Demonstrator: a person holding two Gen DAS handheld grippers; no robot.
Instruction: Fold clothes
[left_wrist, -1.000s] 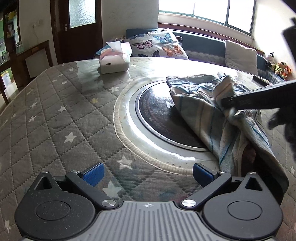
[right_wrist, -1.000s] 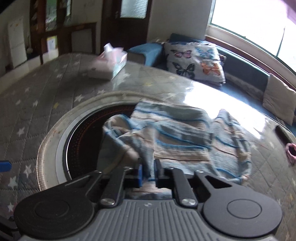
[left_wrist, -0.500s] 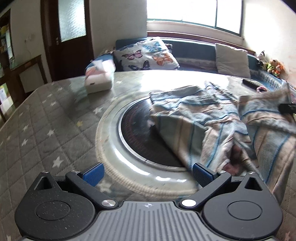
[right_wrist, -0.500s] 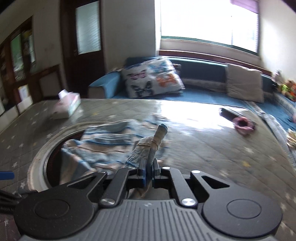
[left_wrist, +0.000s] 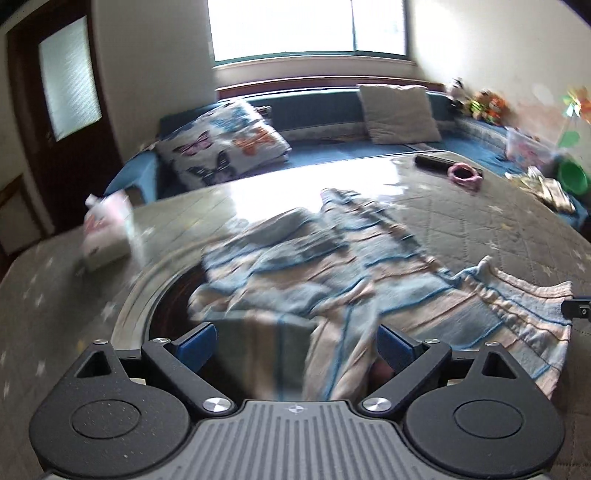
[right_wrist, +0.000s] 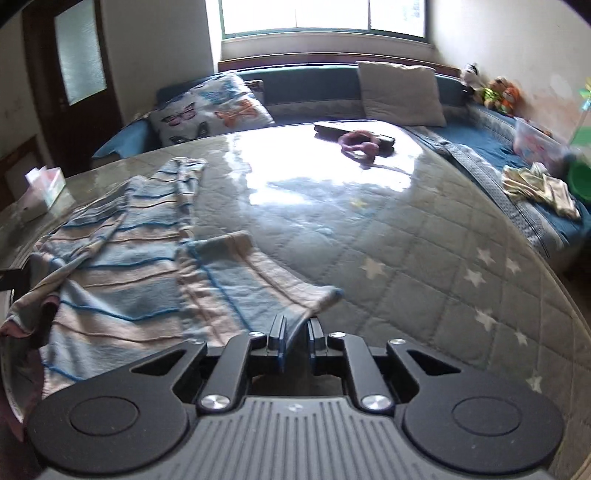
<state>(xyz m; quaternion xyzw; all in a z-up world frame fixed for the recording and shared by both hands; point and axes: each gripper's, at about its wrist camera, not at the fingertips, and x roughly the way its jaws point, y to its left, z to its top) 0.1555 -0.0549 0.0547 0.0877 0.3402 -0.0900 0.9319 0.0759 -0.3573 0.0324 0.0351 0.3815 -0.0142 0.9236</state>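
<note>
One blue-and-beige striped knit garment (right_wrist: 122, 280) is being spread out over the grey quilted star-print surface (right_wrist: 424, 280), partly covering its one dark round inset. Two tools are being used. The right tool (right_wrist: 295, 338) is being eased apart just a crack, with the garment's corner still sitting between the pads. The left tool (left_wrist: 295, 341) is being narrowed from wide, garment under it, nothing gripped. Also being counted: one tissue box (right_wrist: 40, 192), one pink ring (right_wrist: 360, 144), two cushions.
</note>
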